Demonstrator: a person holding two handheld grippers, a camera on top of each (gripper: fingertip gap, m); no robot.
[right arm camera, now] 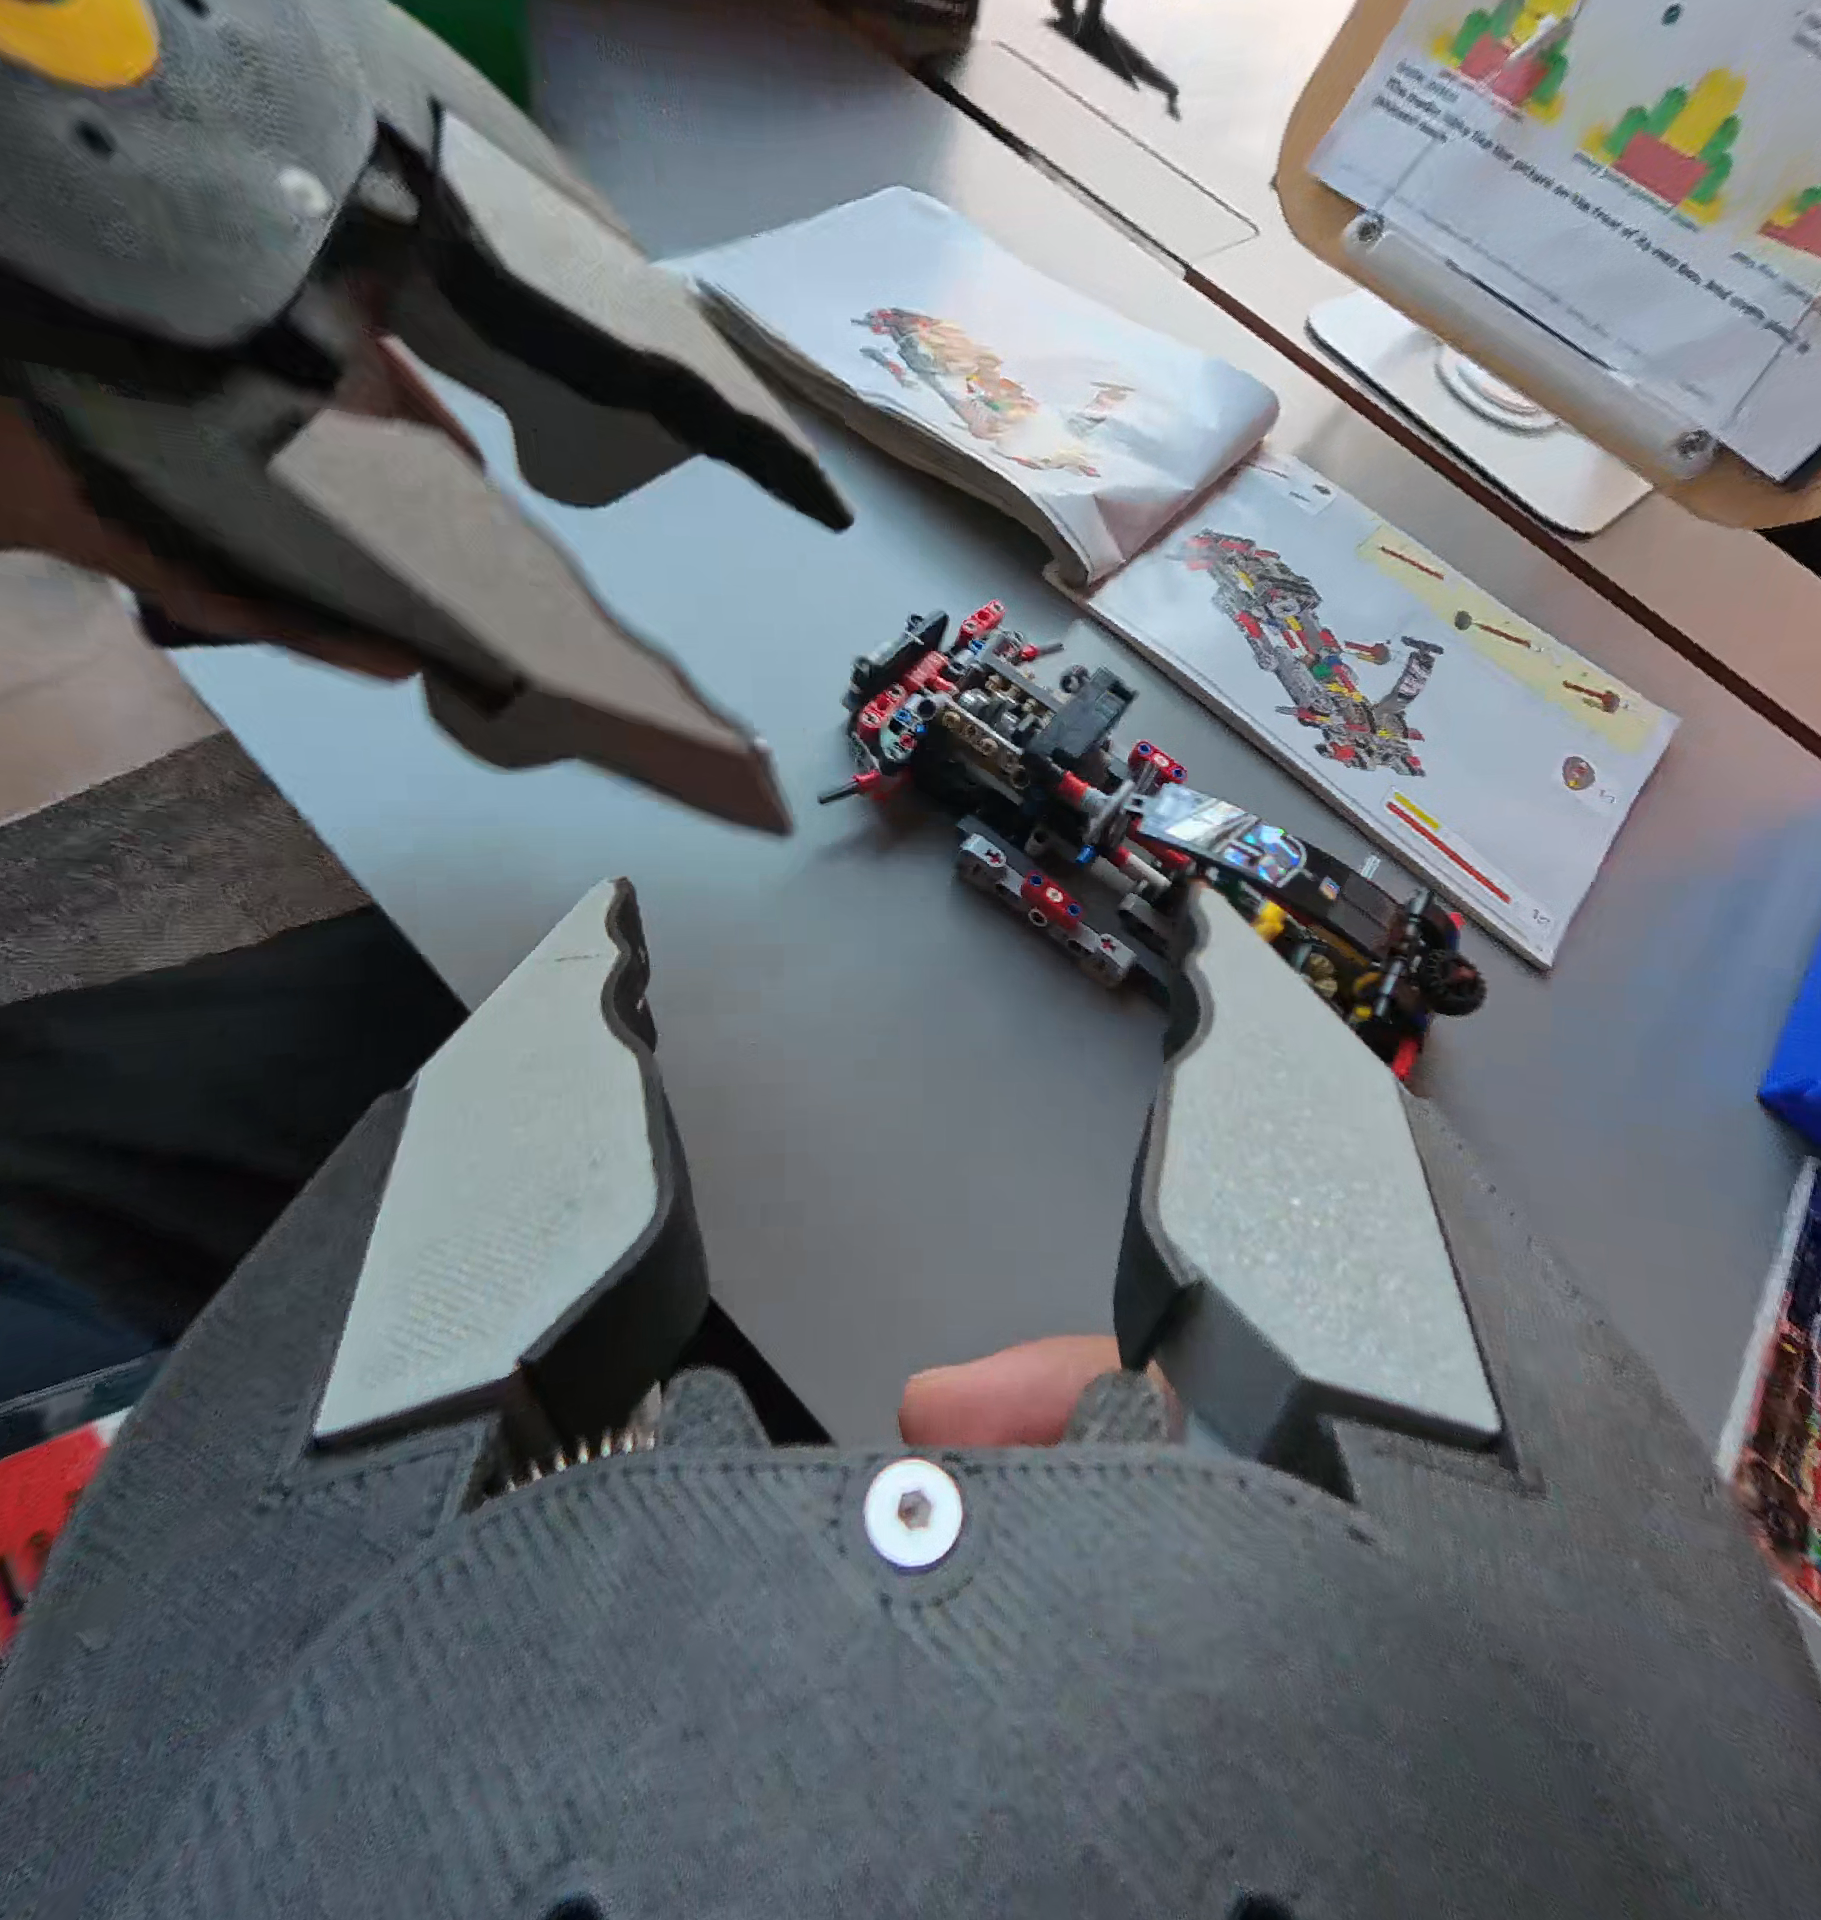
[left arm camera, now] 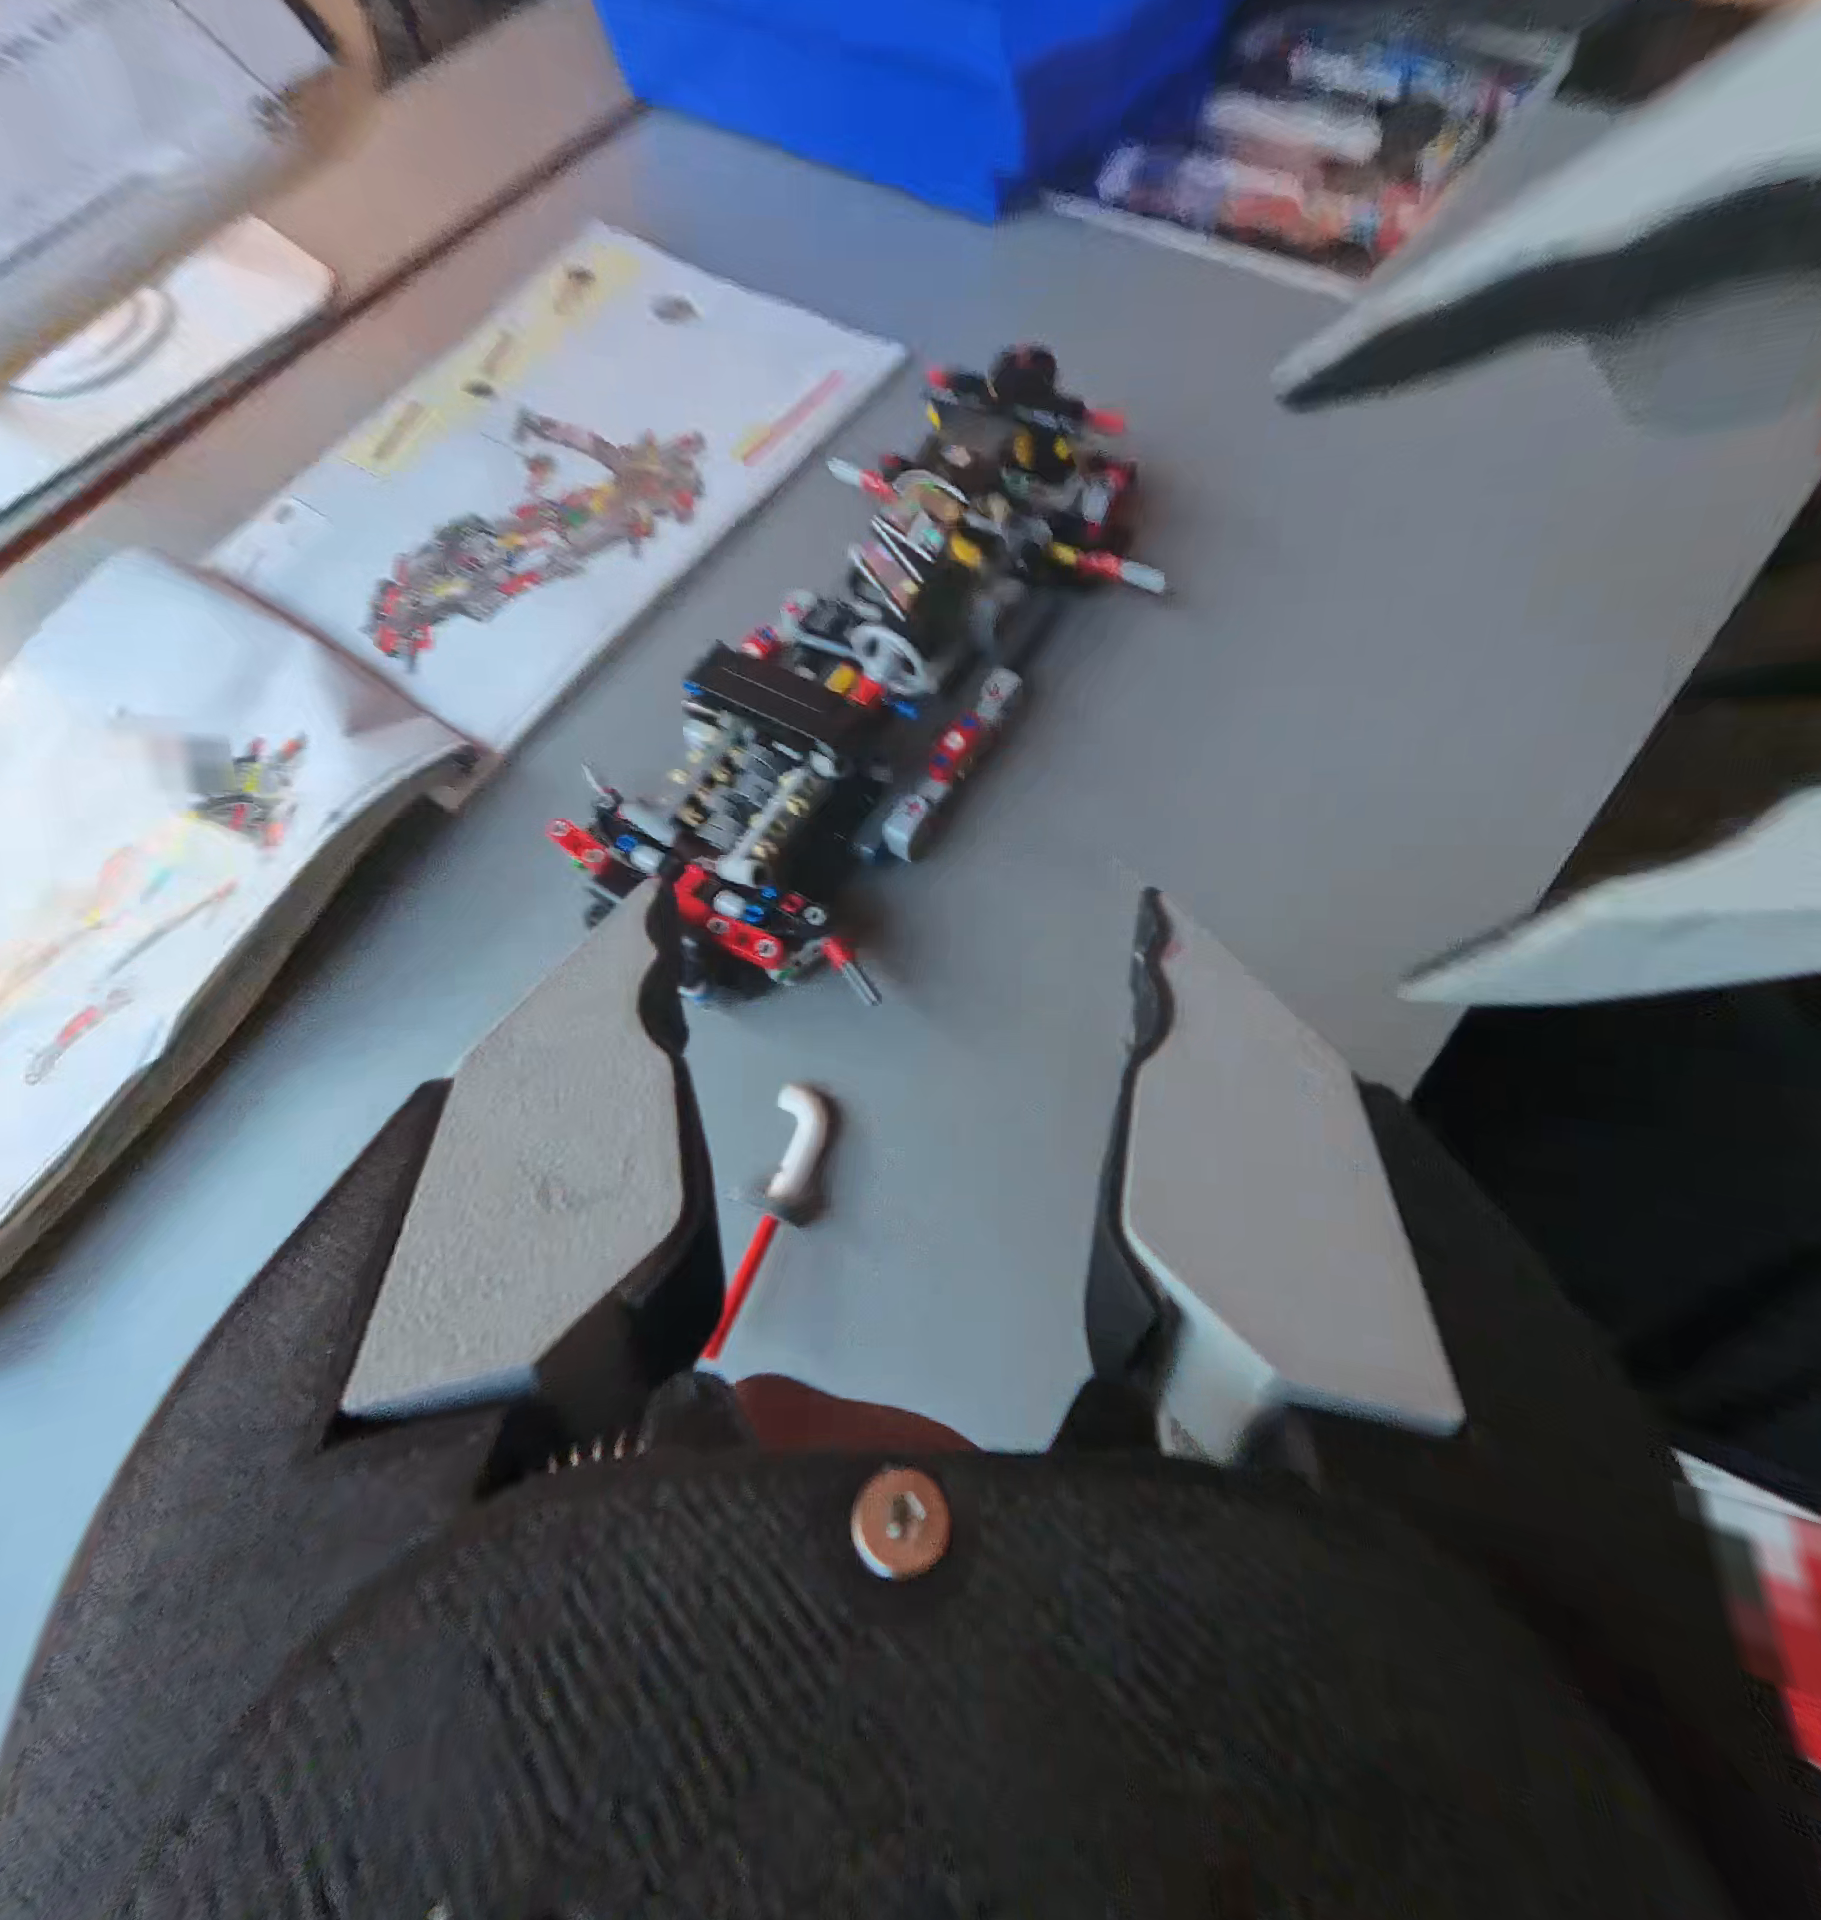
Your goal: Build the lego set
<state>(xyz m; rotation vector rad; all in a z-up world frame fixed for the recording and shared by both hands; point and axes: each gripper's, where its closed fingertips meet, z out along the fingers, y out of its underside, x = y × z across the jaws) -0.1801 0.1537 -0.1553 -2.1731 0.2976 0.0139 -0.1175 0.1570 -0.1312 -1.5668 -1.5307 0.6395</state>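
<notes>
A: We're hovering both grippers over the grey table. The brick-built car chassis is lying straight ahead of our left gripper, long axis running away from us.

B: The left is nearer, at the chassis's near end. Our right gripper is sitting beside the chassis. Both jaws are spread wide, gripping nothing; a small white-and-red part is lying loose between the left fingers.
</notes>
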